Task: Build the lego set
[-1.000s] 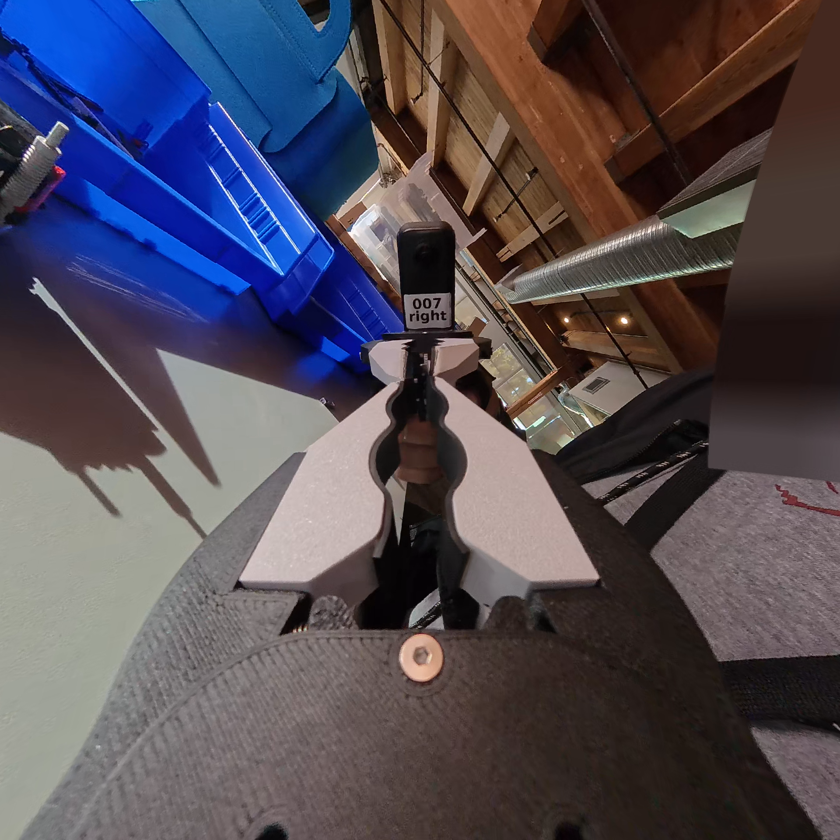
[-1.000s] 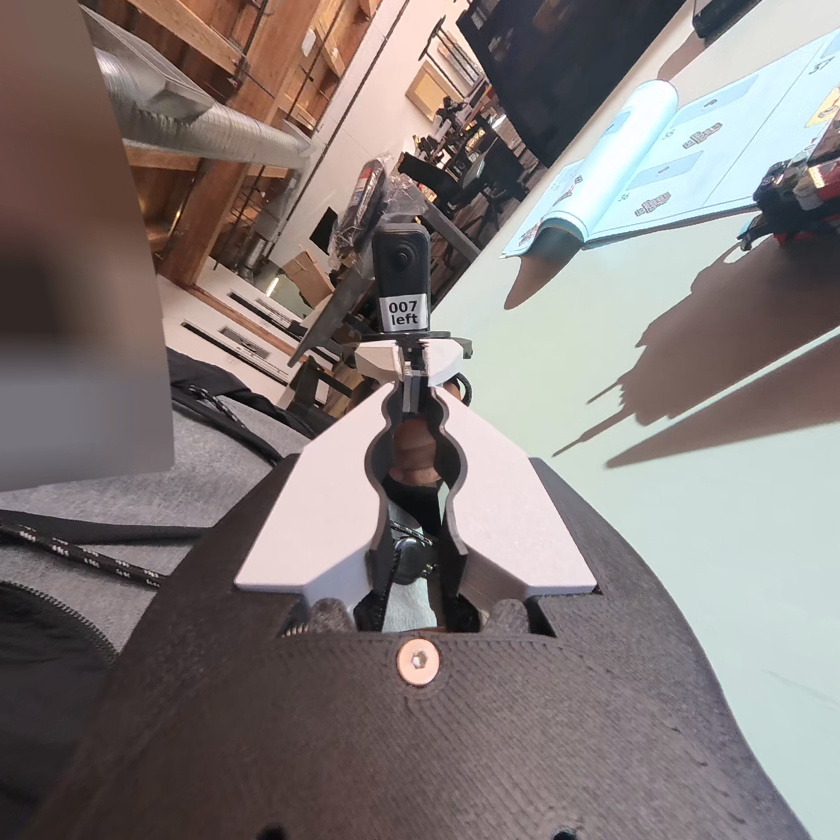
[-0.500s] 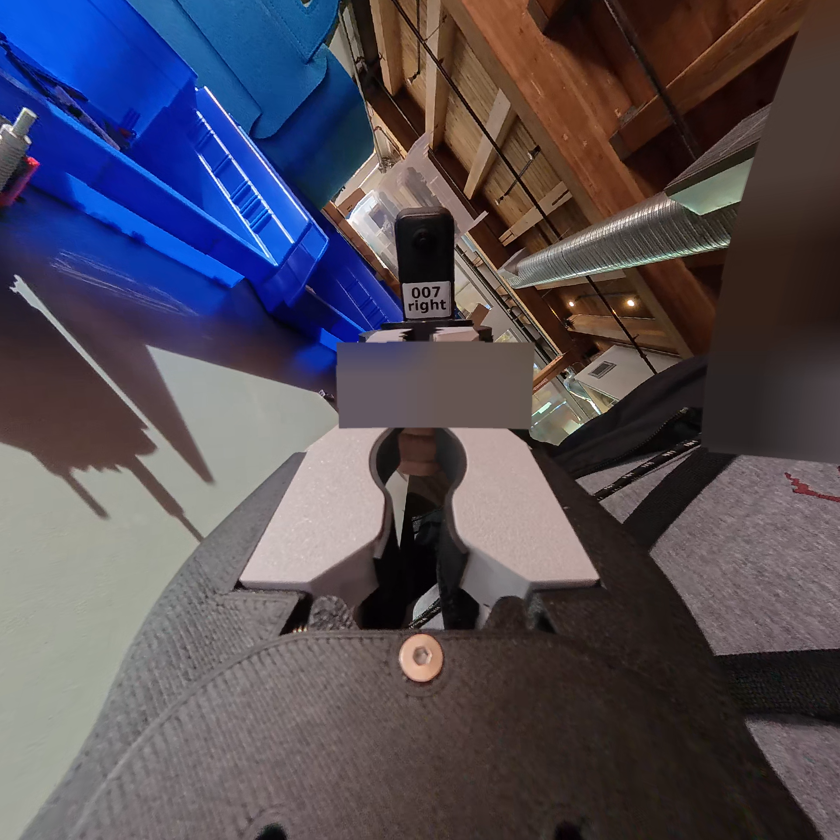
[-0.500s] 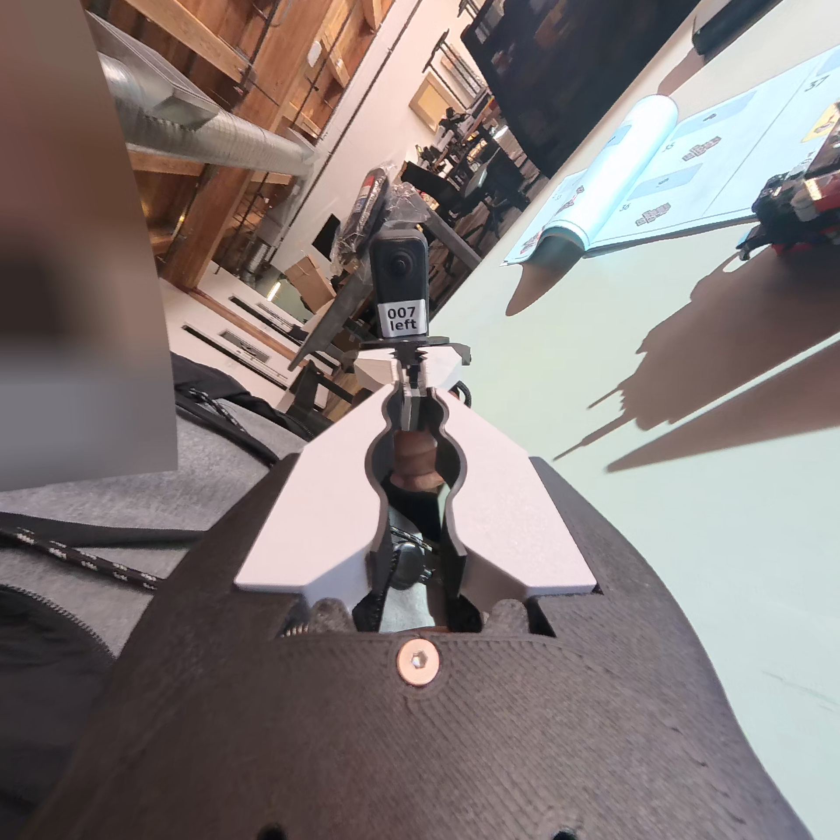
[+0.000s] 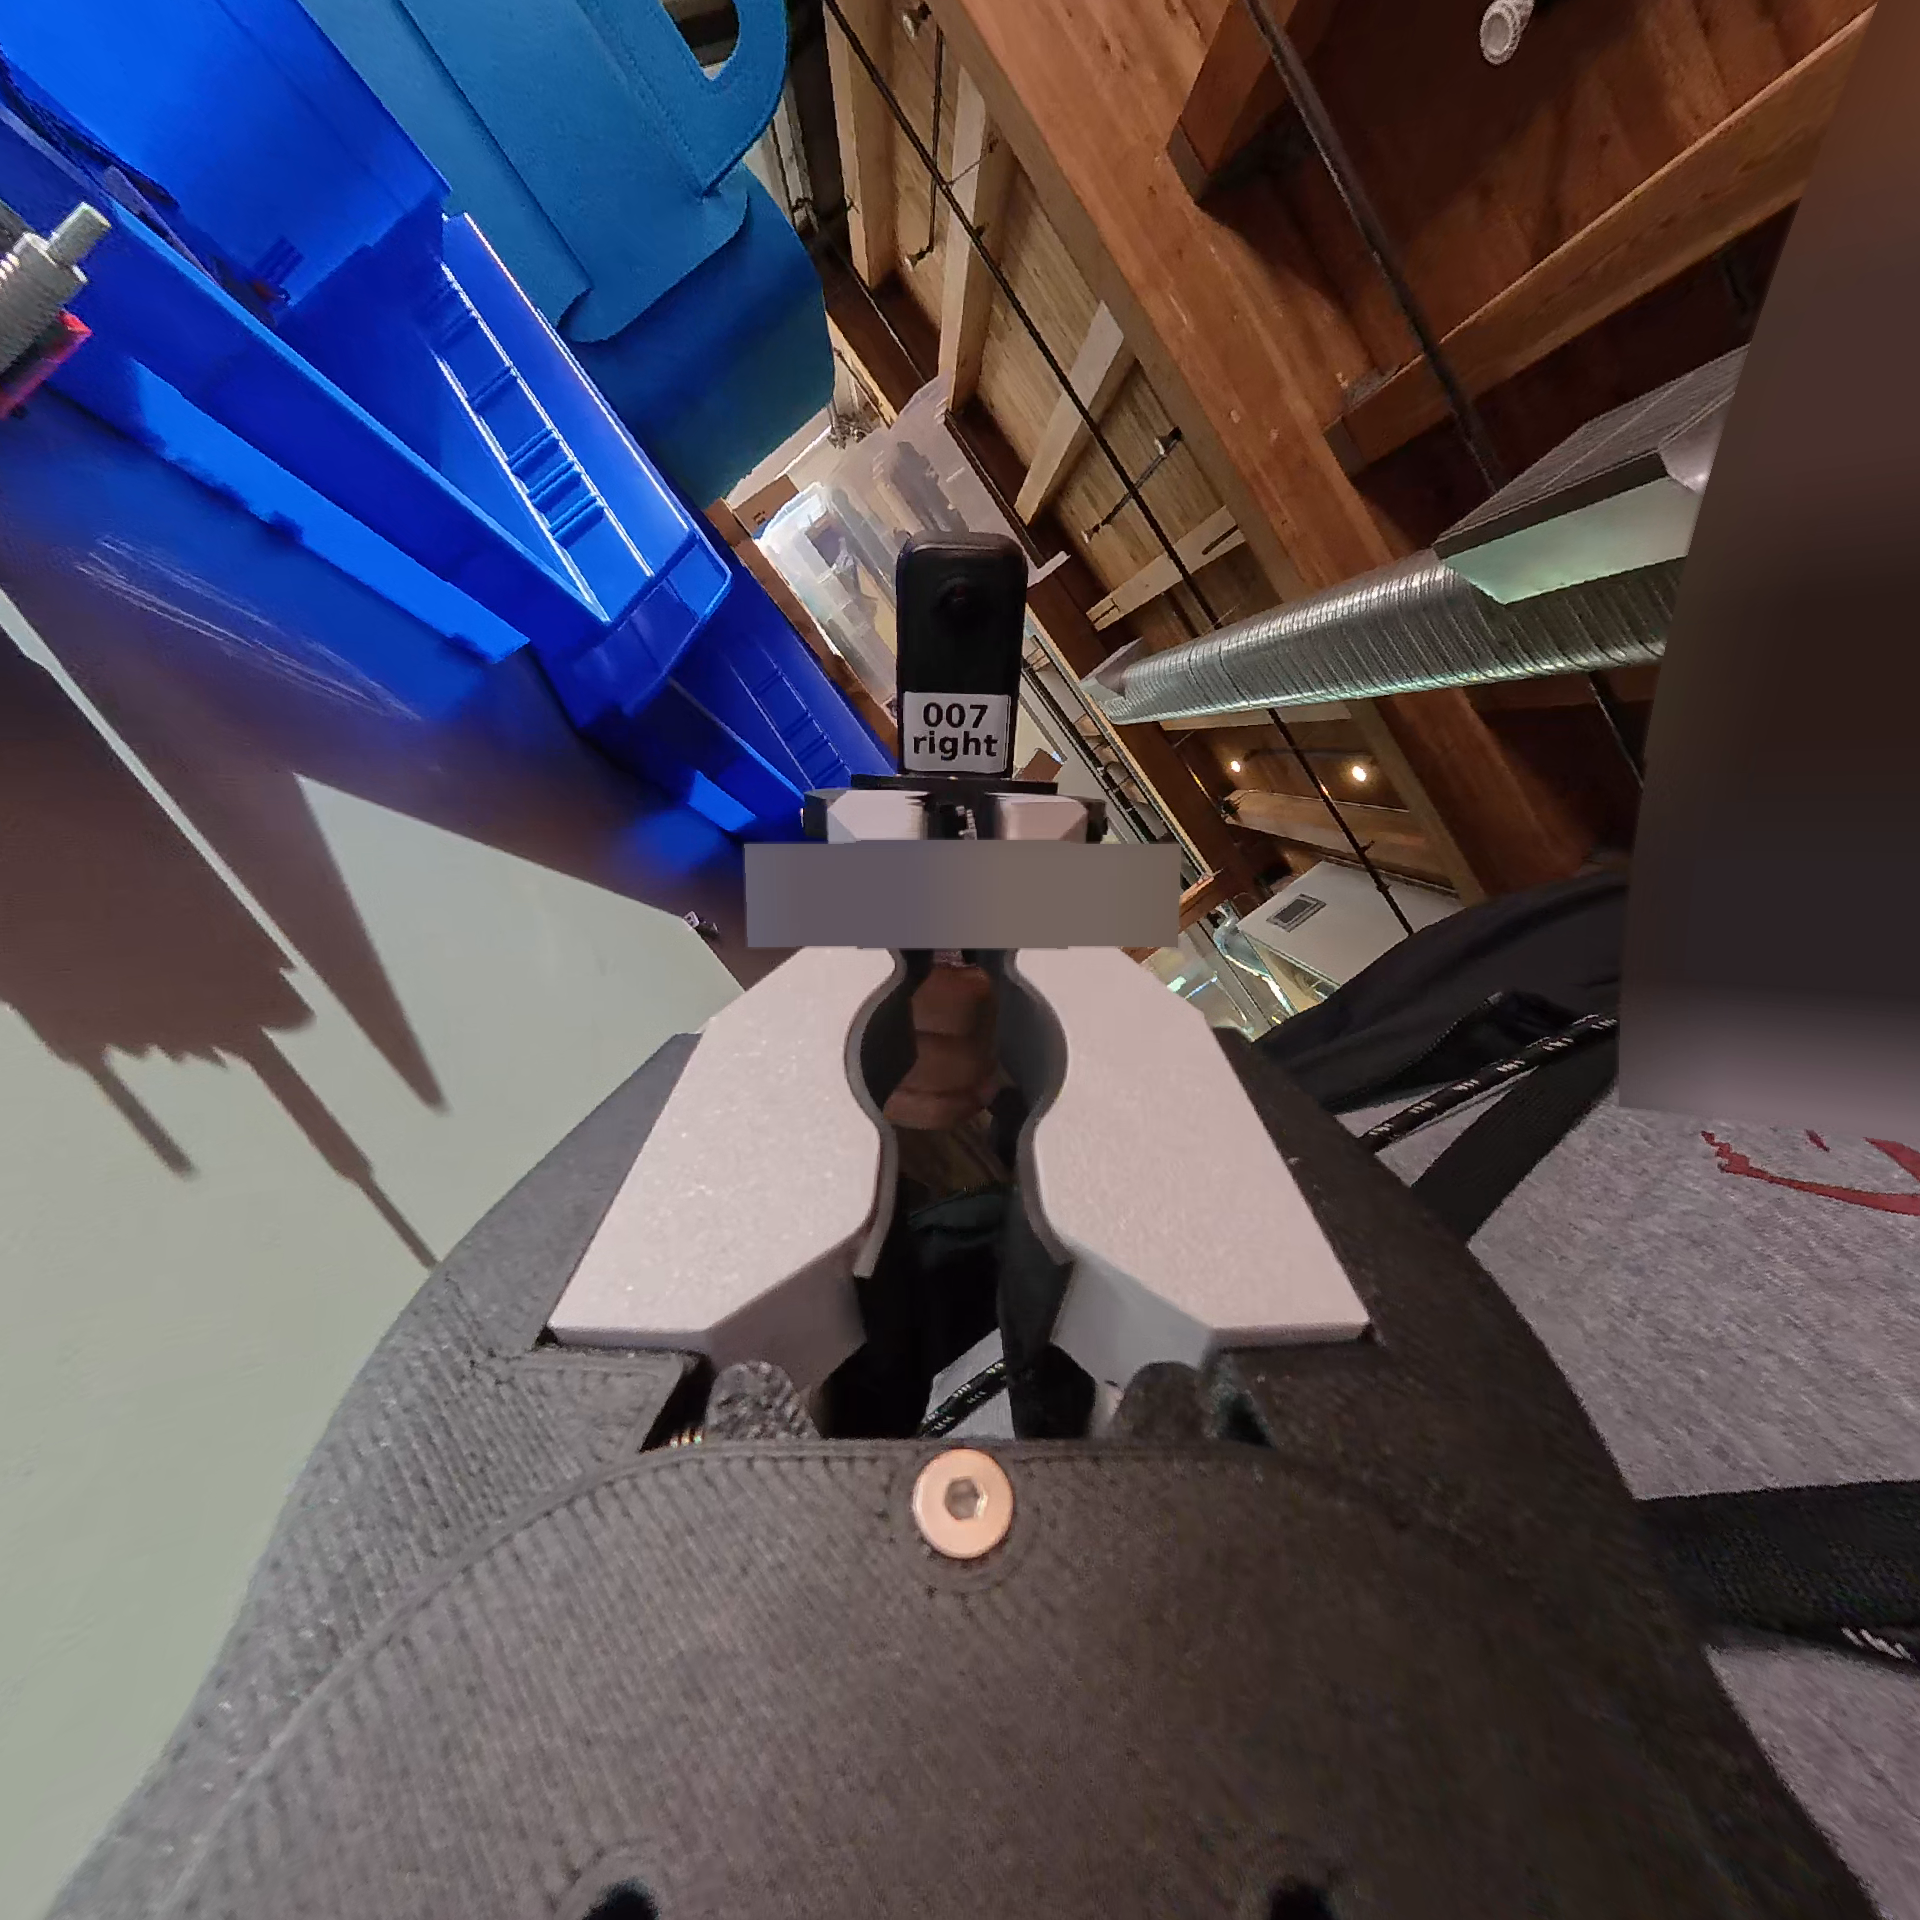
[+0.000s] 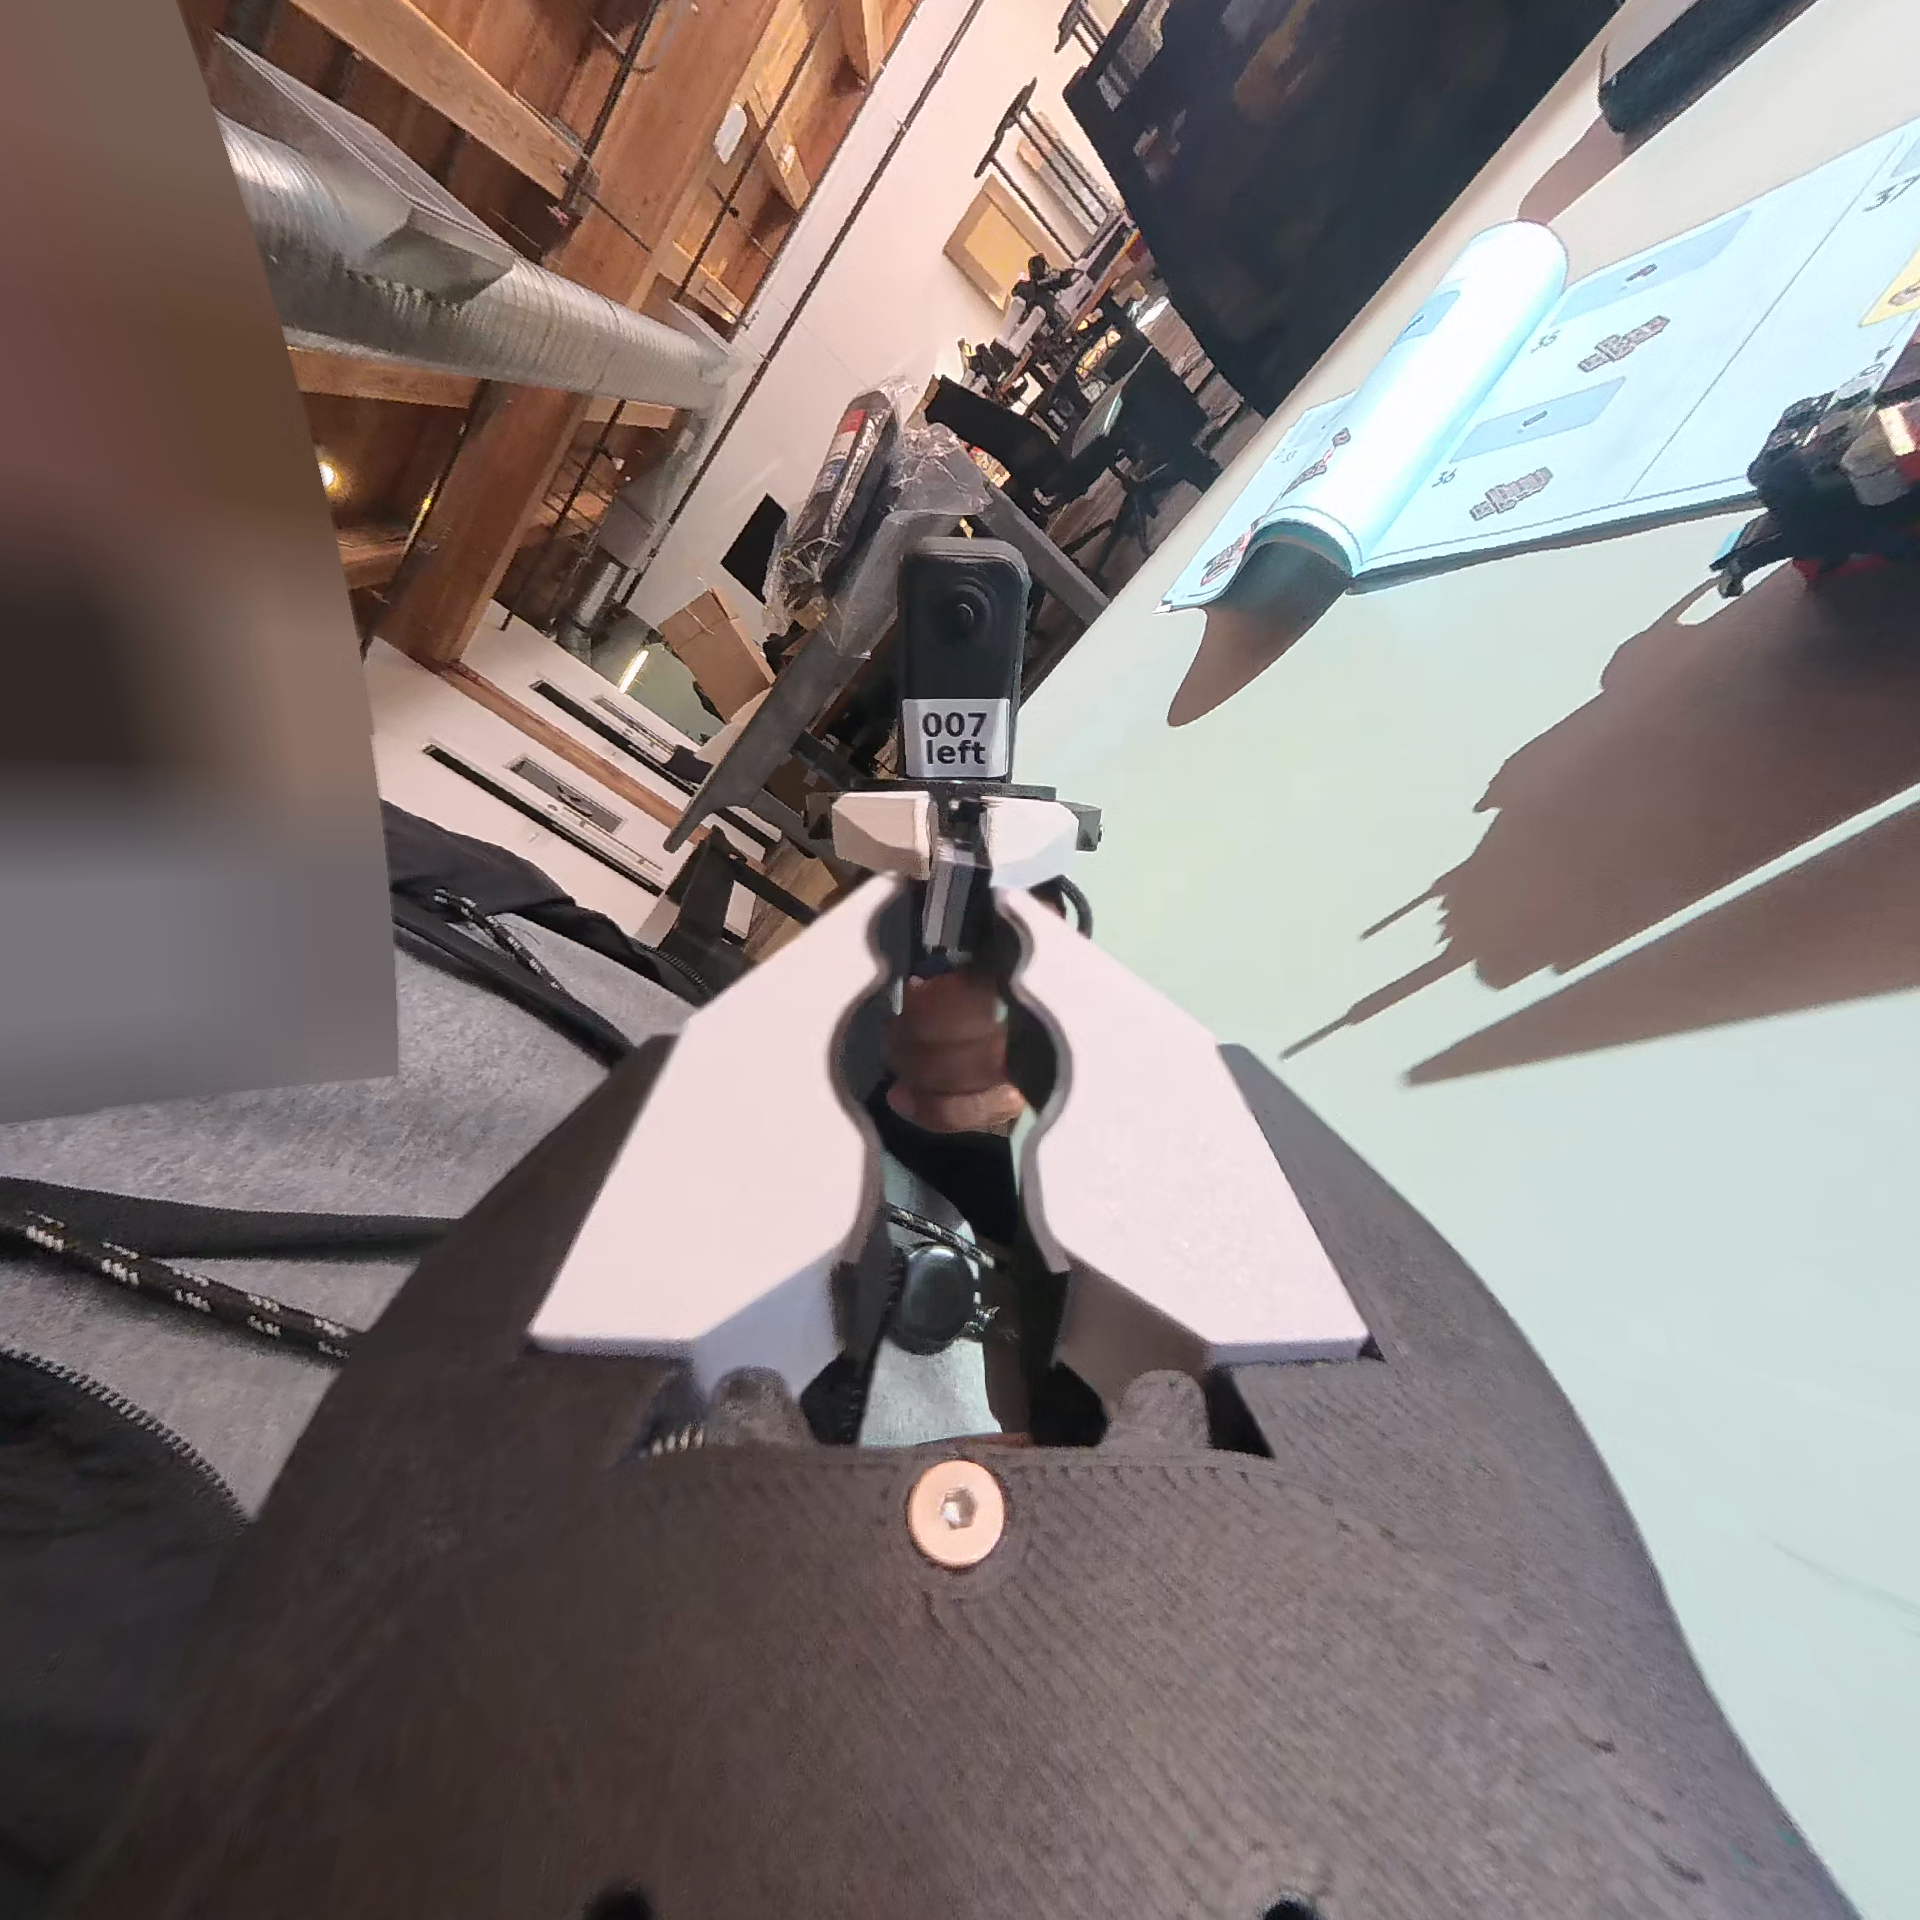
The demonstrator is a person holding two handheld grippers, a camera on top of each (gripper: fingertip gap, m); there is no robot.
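The lego model (image 6: 1839,488) sits at the right edge of the right wrist view, on the pale table (image 6: 1558,1143) beside the open instruction booklet (image 6: 1507,395). The left gripper (image 5: 951,966) and right gripper (image 6: 940,925) face each other tip to tip, jaws narrow, apparently empty. No brick is in hand; next comes fetching one, perhaps from the blue bins (image 5: 343,416).

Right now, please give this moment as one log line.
left gripper, right gripper: facing each other, grip unclear | lego model: on table, beside booklet, untouched

Dark, partly built lego model (image 6: 1839,488) on table, beside open instruction booklet (image 6: 1558,384).
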